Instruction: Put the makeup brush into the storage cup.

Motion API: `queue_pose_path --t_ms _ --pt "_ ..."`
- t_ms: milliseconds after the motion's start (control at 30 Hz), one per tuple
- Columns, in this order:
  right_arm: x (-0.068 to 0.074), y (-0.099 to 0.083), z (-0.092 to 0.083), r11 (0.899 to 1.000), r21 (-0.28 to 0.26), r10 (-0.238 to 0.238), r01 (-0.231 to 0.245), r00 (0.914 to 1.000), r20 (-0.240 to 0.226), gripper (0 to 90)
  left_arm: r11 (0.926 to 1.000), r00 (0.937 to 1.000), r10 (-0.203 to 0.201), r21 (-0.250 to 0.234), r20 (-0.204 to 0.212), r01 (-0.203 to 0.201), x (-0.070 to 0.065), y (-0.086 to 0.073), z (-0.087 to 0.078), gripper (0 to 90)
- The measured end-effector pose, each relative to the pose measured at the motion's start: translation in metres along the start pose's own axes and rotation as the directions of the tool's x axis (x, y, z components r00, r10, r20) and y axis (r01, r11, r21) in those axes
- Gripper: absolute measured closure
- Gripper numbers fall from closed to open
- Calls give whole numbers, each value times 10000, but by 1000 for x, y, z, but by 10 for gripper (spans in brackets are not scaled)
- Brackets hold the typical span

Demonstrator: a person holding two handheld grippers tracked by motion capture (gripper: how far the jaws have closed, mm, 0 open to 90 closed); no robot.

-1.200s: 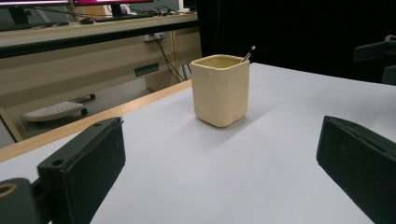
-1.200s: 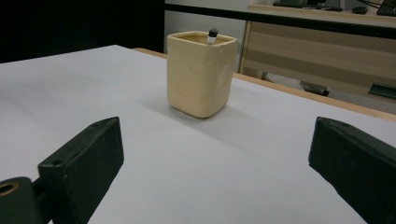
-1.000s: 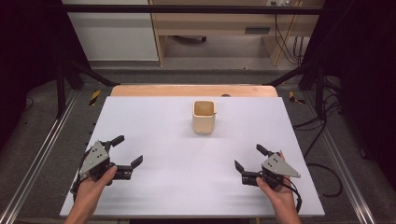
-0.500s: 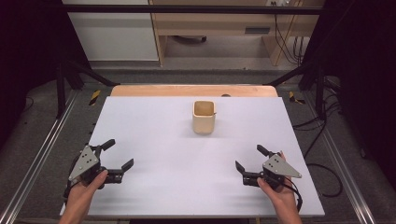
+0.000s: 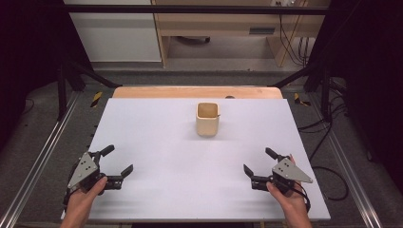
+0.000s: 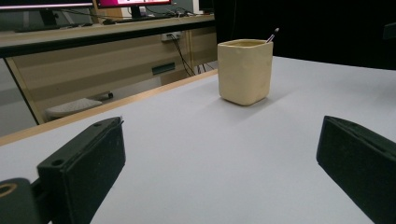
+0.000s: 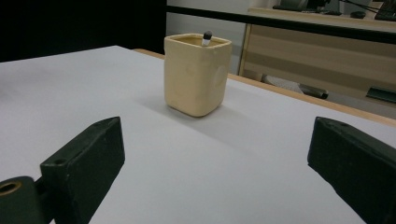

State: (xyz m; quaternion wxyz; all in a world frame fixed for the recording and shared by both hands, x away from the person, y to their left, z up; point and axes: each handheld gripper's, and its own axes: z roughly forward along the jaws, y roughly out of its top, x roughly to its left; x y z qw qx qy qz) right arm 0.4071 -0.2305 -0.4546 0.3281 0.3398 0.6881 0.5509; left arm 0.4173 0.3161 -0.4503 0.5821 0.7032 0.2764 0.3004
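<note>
**Both grippers wide apart, cup alone at mid-table**

While the person's hands rest at the near edge of the white table (image 5: 157, 142), the left gripper (image 5: 117, 161) sits low at the near-left corner and the right gripper (image 5: 260, 161) at the near-right, each with its jaws spread wide and gripping nothing. A cream, square-sided cup (image 5: 208, 118) stands upright toward the far middle of the table, well apart from both grippers. A thin stick-like item (image 7: 206, 38) pokes just above the cup's rim (its tip looks dark and rounded in the right gripper view, but what it is cannot be told). In the left gripper view the cup (image 6: 244, 71) stands beyond the gap between the two black jaws, toward the right; in the right gripper view it stands left of centre. A strip of bare wood (image 5: 197, 92) runs along the table's far edge.
</note>
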Motion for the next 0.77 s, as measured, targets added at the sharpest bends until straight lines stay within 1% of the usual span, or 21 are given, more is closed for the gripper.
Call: queue_pose_path --t_ms 300,500,533,633,767 --pt "-15 -2 -11 9989 -266 408 -397 9983 423 40 9998 9998 176 -67 100 -175 -3 -4 -3 9" --pt "-20 -5 -14 9984 -281 498 -483 9971 570 30 9997 9998 161 -163 105 -160 -4 -5 -6 9" --pt "-21 -5 -14 9986 -310 452 -434 9971 606 29 9996 9998 178 -205 117 -176 -4 -6 -6 9" --pt "-21 -8 -13 9993 -150 348 -338 9969 708 24 9995 9998 201 -233 98 -198 -6 -6 -7 9" --pt "-19 -9 -11 9997 32 254 -257 9971 715 22 9993 9998 195 -328 56 -193 -7 -5 -9 9"
